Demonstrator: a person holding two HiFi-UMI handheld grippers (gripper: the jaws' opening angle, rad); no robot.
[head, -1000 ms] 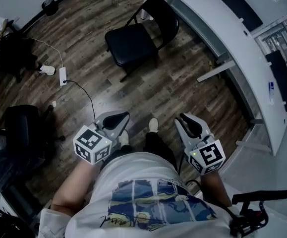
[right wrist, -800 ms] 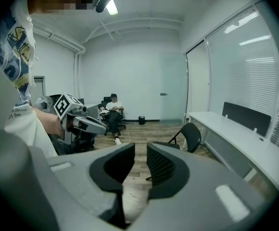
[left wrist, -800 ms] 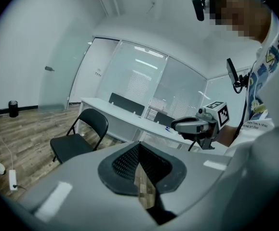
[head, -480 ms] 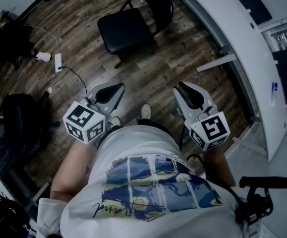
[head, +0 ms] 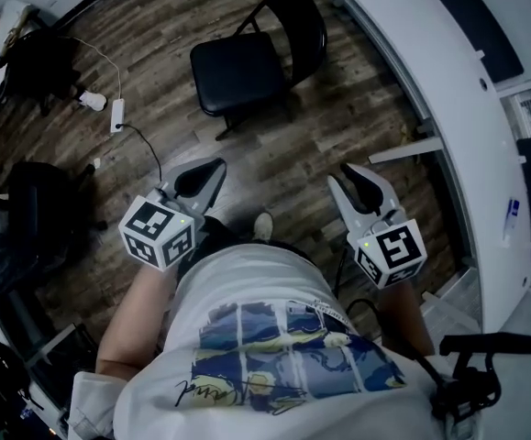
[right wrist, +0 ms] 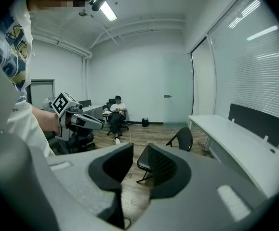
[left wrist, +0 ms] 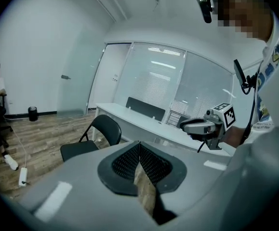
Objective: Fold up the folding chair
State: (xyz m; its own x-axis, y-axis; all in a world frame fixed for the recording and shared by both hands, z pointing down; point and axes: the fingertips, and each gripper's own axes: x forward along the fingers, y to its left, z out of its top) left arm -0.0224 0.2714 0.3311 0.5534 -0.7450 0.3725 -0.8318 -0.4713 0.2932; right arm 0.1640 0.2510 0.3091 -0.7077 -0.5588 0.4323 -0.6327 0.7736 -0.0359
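Observation:
The black folding chair [head: 247, 62] stands unfolded on the wood floor ahead of me, its backrest toward the white desk. It also shows in the left gripper view as the chair [left wrist: 88, 141] and in the right gripper view as the chair [right wrist: 183, 138]. My left gripper [head: 212, 168] is held out in front of my body, well short of the chair, with its jaws shut on nothing [left wrist: 138, 146]. My right gripper [head: 352, 174] hangs level with it on the right. Its jaws [right wrist: 139, 150] have just been opening; a gap shows between them, with nothing in it.
A long curved white desk [head: 430, 71] runs along the right, close behind the chair. A power strip with its cable [head: 116, 115] lies on the floor at left, near a black office chair [head: 40, 214]. A seated person [right wrist: 115, 112] is at the far wall.
Both grippers have moved forward toward the chair as the person stepped. The right jaws stand a little wider apart than before. The left jaws stay shut.

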